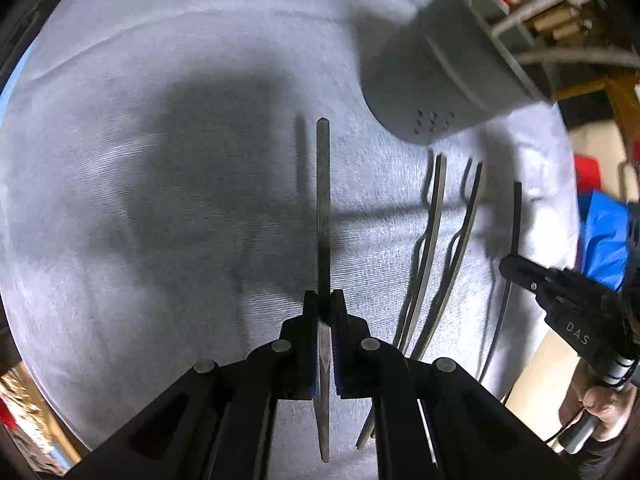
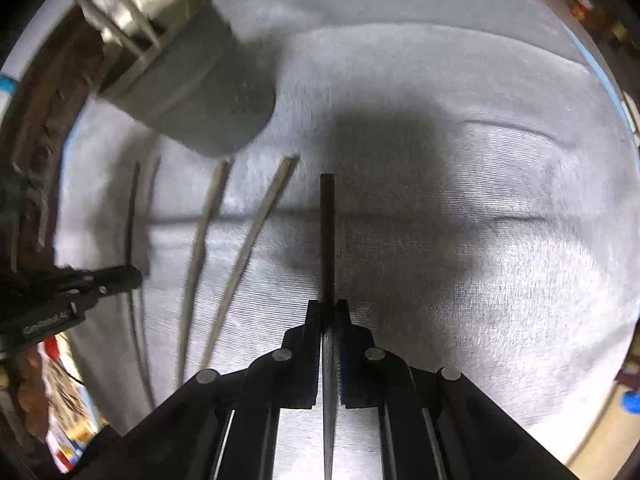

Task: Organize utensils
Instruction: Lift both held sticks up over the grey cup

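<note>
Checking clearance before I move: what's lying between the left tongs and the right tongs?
Two loose utensils lie side by side on the grey cloth between the left tongs and right tongs; both wrist views show them.

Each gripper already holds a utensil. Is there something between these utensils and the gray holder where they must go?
Nothing visible blocks either path. The left gripper grips a flat utensil; only bare cloth lies between it and the gray holder. The right gripper grips a dark utensil; the loose utensils lie low on the cloth.
</note>
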The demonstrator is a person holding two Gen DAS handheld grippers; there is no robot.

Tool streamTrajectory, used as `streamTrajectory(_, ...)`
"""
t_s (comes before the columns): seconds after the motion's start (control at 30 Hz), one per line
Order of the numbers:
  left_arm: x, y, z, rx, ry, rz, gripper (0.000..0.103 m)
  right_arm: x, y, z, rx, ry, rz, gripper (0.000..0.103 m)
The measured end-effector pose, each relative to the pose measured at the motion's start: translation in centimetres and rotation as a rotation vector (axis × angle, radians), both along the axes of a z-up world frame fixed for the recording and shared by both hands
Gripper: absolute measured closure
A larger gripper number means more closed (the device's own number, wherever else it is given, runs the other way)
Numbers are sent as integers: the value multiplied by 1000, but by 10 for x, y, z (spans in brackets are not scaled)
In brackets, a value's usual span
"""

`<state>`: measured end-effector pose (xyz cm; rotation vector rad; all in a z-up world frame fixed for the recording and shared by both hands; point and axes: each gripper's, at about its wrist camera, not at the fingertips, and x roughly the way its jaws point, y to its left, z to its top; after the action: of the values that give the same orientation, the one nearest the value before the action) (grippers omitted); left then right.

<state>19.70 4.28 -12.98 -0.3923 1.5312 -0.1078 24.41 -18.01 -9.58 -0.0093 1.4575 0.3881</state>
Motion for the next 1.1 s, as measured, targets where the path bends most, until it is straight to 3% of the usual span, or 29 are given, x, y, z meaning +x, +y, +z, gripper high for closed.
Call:
streamTrajectory(0.23, -34, 38, 24, -40, -145, 110, 97, -19, -35, 27, 169, -127, -120, 96)
streamTrajectory(0.47, -43, 45, 75, -18, -301, 209, 97, -25, -72, 48, 373, -254, -265, 96)
streamTrajectory(0.63, -33, 47, 122, -21, -435, 251, 97, -22, -82, 98, 477, -385, -314, 96)
streamTrajectory(0.9, -27, 37, 198, -10, -663, 286, 97, -16, -90, 153, 604, -564, -421, 96)
streamTrajectory(1.0, -26, 35, 217, -1, -747, 323, 97, -7, -97, 155, 663, -610, -513, 96)
streamTrajectory(1.1, -21, 30, 227, 8, -816, 352, 97, 4, -98, 153, 710, -600, -584, 96)
